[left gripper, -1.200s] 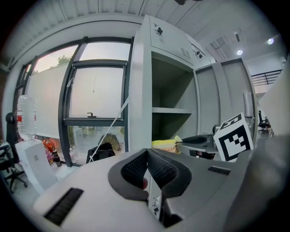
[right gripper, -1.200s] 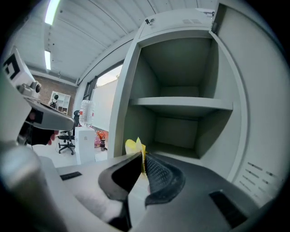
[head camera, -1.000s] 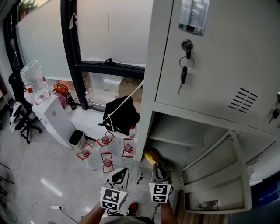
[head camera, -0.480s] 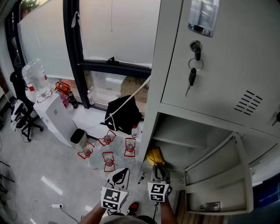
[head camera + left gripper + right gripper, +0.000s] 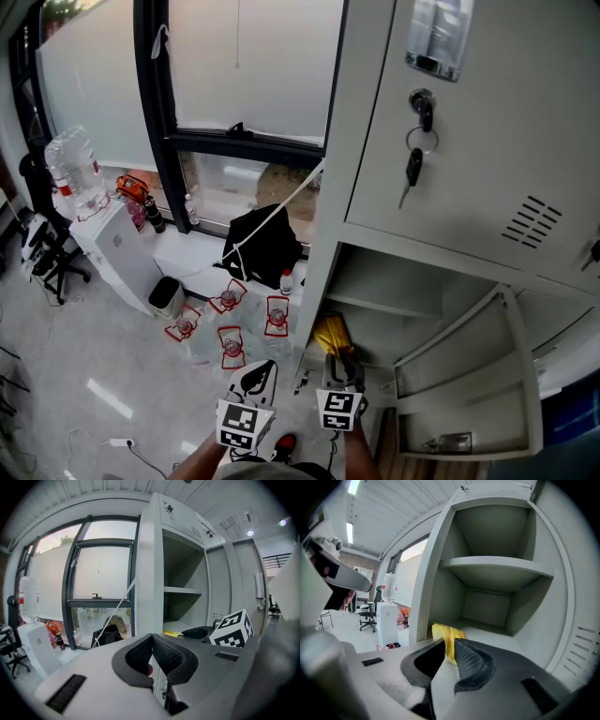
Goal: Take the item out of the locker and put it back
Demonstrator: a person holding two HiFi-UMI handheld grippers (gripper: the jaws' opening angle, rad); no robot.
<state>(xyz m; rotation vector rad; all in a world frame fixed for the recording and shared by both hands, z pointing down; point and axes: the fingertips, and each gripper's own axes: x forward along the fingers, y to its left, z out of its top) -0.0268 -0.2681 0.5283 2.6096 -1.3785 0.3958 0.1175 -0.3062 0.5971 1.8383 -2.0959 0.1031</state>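
Note:
A crumpled yellow bag [image 5: 446,637] lies at the front left of the floor [image 5: 492,637] of the open lower locker, under its shelf [image 5: 497,566]. My right gripper [image 5: 449,656] reaches level into the locker mouth. Its jaws have just been opening a little, and a corner of the bag still fills the narrow gap between the pads. The head view has the bag [image 5: 330,335] just ahead of the right gripper [image 5: 339,364]. My left gripper [image 5: 253,380] hangs outside, left of the locker, shut and empty, its pads [image 5: 151,638] meeting at the tip.
The locker door [image 5: 469,384] stands swung open to the right. Keys [image 5: 412,167] hang in the closed door above. Left of the locker, several water bottles [image 5: 228,342], a black bag [image 5: 262,246], a small bin [image 5: 164,297] and a water dispenser [image 5: 112,248] crowd the floor.
The head view has shifted slightly. Both grippers stay where they were, the right one at the locker mouth with the yellow bag in front of it.

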